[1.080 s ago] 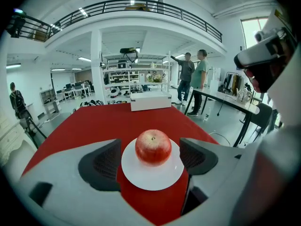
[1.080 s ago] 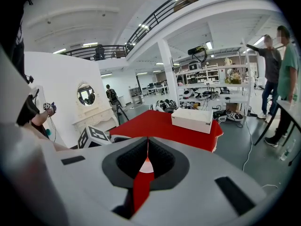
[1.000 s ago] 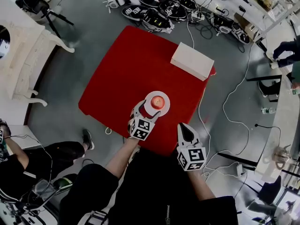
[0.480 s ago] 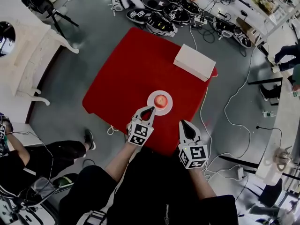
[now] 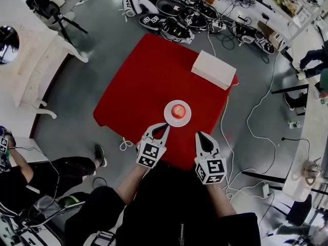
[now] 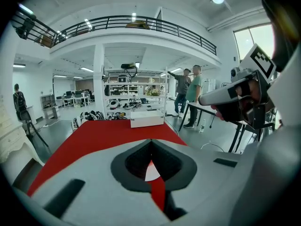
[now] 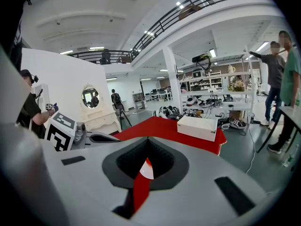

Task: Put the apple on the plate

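Observation:
A red apple (image 5: 178, 110) sits on a small white plate (image 5: 169, 118) near the front edge of the red table (image 5: 148, 81). My left gripper (image 5: 164, 128) is shut and empty, just short of the plate on the near side. My right gripper (image 5: 199, 136) is also shut with nothing in it, to the right of the left one over the table's front edge. In the left gripper view the closed jaws (image 6: 150, 142) leave only a sliver of the plate (image 6: 150, 173) showing. The right gripper view likewise shows a slice of the plate (image 7: 146, 172).
A white box (image 5: 213, 69) lies at the table's far right corner. Helmets, gear and cables (image 5: 174, 14) litter the floor beyond the table. A person sits at the lower left (image 5: 31, 178), and others stand at the right (image 6: 193, 93). A white ornate cabinet (image 5: 31, 60) stands left.
The left gripper was open around the apple on the plate; it has let go, shut, and drawn back toward me. The right gripper has barely moved.

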Motion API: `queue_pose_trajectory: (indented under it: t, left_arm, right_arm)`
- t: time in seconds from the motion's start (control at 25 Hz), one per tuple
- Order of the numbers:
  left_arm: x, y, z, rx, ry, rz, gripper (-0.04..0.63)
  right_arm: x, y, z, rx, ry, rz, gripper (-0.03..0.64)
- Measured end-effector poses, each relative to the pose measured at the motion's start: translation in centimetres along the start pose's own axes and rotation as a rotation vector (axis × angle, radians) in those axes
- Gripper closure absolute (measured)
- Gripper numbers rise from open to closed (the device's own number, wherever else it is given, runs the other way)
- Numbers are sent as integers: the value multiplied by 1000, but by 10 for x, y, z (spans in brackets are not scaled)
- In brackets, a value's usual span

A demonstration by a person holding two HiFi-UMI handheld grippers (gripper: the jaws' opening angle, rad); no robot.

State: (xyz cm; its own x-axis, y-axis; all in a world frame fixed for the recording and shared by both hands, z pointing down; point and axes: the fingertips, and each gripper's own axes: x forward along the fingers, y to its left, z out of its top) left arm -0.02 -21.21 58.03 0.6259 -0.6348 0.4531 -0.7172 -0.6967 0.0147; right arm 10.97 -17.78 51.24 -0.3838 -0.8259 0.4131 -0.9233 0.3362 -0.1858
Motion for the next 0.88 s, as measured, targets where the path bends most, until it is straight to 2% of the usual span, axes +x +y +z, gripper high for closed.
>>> queue_pose_trajectory:
  t: [0.88]
  left_arm:
    - [-9,11,-10,-12,30,-35,589]
  right_arm:
    - [15,16,12,-8,-10,-11,606]
